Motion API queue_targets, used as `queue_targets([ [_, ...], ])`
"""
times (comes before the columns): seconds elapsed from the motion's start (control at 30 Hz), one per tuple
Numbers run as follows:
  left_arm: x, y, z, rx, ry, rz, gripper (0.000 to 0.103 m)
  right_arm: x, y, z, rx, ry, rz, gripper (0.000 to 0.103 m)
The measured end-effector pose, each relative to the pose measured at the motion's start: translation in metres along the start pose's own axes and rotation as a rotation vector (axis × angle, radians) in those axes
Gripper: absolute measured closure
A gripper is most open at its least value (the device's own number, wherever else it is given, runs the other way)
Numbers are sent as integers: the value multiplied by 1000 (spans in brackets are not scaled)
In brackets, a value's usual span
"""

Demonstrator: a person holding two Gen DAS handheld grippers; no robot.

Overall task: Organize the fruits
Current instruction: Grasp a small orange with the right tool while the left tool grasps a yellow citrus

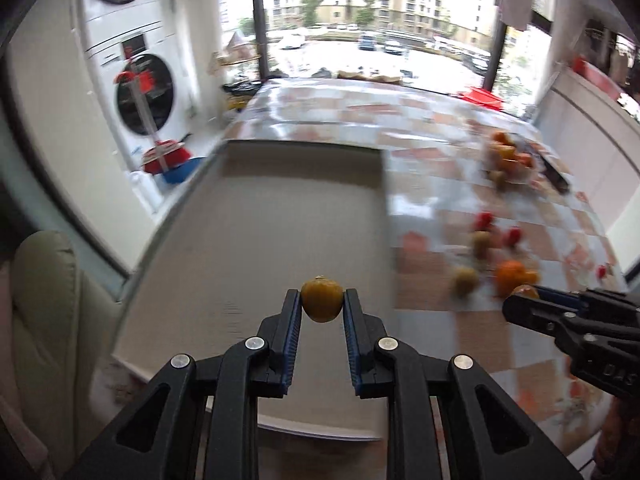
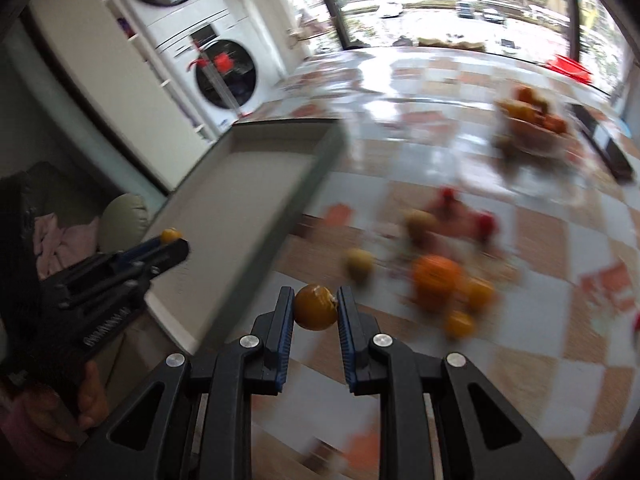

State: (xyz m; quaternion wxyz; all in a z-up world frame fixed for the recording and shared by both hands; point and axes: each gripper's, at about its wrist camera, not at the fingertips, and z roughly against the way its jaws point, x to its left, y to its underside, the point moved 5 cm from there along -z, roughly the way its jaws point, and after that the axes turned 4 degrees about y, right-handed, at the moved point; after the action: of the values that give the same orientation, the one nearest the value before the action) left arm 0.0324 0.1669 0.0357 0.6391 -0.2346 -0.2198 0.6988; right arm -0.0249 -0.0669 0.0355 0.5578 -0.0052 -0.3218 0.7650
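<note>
Since both grippers carry a small fruit at once, this reads as a paired transfer from the loose pile to the tray. Left gripper [image 1: 322, 300]: jaws narrow, pads clamped on a small yellow-orange fruit [image 1: 322, 299], held above the near end of the grey tray [image 1: 256, 216]; the tray floor looks bare. Right gripper [image 2: 316, 307]: also narrow, pinching a similar orange fruit [image 2: 315, 307], over the checkered tablecloth [image 2: 560, 360] just right of the tray's edge, so probably headed the same way. From the right wrist view, the loose pile sits around 1 o'clock: a large orange [image 2: 436, 278], smaller yellow and red pieces near it, all blurred. Further out at 2 o'clock, a fruit bowl [image 2: 532, 124], heaped. Washing machines [image 1: 144, 92] far at 10 o'clock.
</note>
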Motion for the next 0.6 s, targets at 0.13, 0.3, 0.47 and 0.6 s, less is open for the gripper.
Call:
queue_targets([
  [0.13,33,4,-13,22,-49,40,81,37,-12,-27,30,-30,39,80],
  [0.3,57,17,-34,78,-83,75,81,68,-18,-56,69,-31,88,80],
  [0.47,66,26,-49,116,-83,89,81,76,-14,-69,117,-24,120,78],
  [0.6,70,29,-50,111,-113,99,69,84,-14,-67,113,-18,168,34],
])
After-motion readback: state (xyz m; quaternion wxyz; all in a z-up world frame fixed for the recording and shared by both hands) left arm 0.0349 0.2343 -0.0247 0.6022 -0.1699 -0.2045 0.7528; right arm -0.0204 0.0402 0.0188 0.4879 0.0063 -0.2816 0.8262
